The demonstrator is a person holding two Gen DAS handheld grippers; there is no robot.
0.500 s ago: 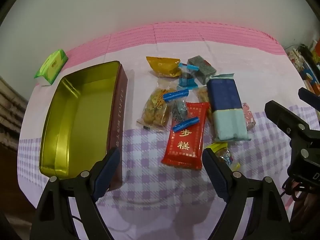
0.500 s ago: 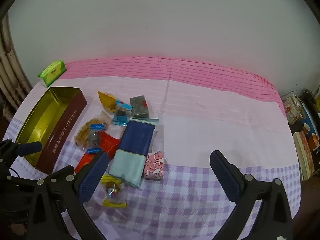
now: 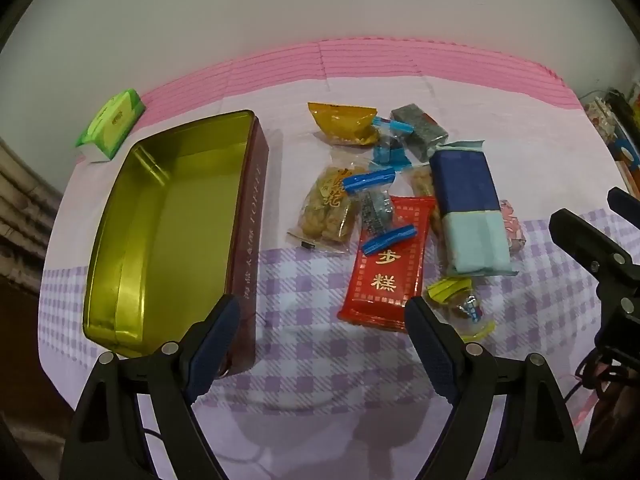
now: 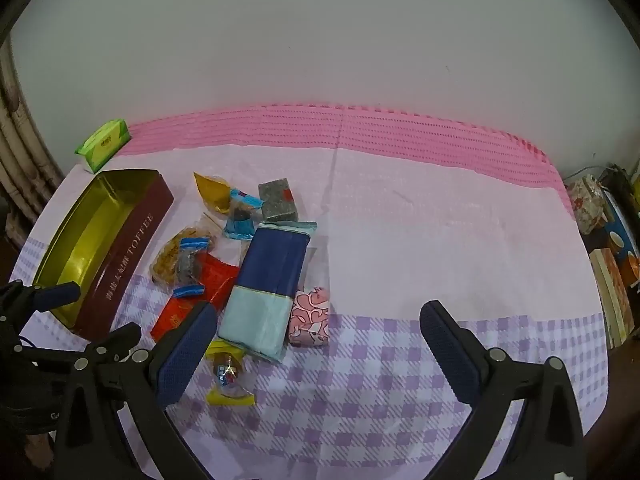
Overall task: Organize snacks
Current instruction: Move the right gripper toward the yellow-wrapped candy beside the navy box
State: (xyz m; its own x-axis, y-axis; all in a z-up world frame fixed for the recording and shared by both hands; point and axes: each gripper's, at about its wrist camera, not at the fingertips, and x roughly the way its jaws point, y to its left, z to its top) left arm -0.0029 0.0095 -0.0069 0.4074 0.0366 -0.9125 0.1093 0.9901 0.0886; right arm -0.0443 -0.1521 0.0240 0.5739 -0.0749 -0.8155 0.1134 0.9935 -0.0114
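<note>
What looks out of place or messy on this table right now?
The snacks lie in a loose heap beside the empty tin: a candy rests on the red packet, and the blue packet overlaps others. Nothing looks spilled or torn.

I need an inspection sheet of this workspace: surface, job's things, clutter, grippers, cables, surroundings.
Surface: checked cloth, pink band at the far edge.
Job's things: open tin, empty; snacks piled beside it, red packet and blue pack among them; none in the tin.
Clutter: green tissue pack behind the tin.
Grippers: left gripper open, holding nothing; right gripper open, holding nothing.
Cables: thin wire under the right gripper.
Surroundings: plain wall; boxes off the right edge.
</note>
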